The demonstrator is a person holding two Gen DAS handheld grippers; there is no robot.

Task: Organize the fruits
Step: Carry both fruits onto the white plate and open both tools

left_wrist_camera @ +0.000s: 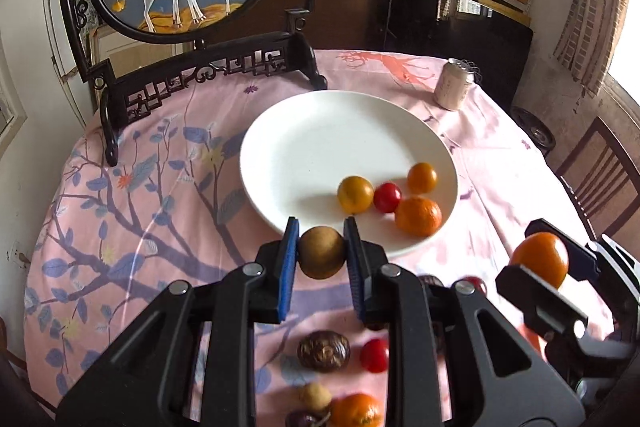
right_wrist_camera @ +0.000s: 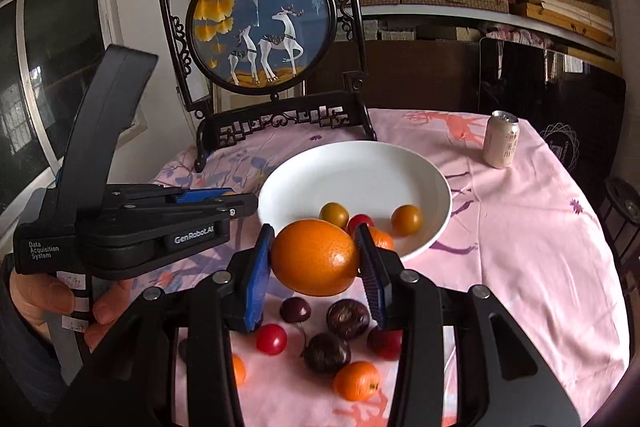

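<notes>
My left gripper (left_wrist_camera: 321, 227) is shut on a brown kiwi (left_wrist_camera: 321, 251) and holds it just above the near rim of the white plate (left_wrist_camera: 320, 131). My right gripper (right_wrist_camera: 316, 233) is shut on a large orange (right_wrist_camera: 316, 257), held near the plate's (right_wrist_camera: 352, 167) front rim. The orange also shows at the right of the left wrist view (left_wrist_camera: 542, 259). The plate holds two yellow-orange fruits, a red cherry tomato (left_wrist_camera: 387, 197) and a mandarin (left_wrist_camera: 418, 215). Loose fruit lies on the cloth below the grippers: a mandarin (right_wrist_camera: 357, 380), dark passion fruits (right_wrist_camera: 347, 318), cherries (right_wrist_camera: 295, 309) and red tomatoes (right_wrist_camera: 271, 339).
A pink flowered cloth (right_wrist_camera: 520, 247) covers the round table. A black-framed deer screen (right_wrist_camera: 264, 27) stands at the back behind the plate. A drink can (right_wrist_camera: 501, 139) stands at the back right. A wooden chair (left_wrist_camera: 600, 179) is beside the table on the right.
</notes>
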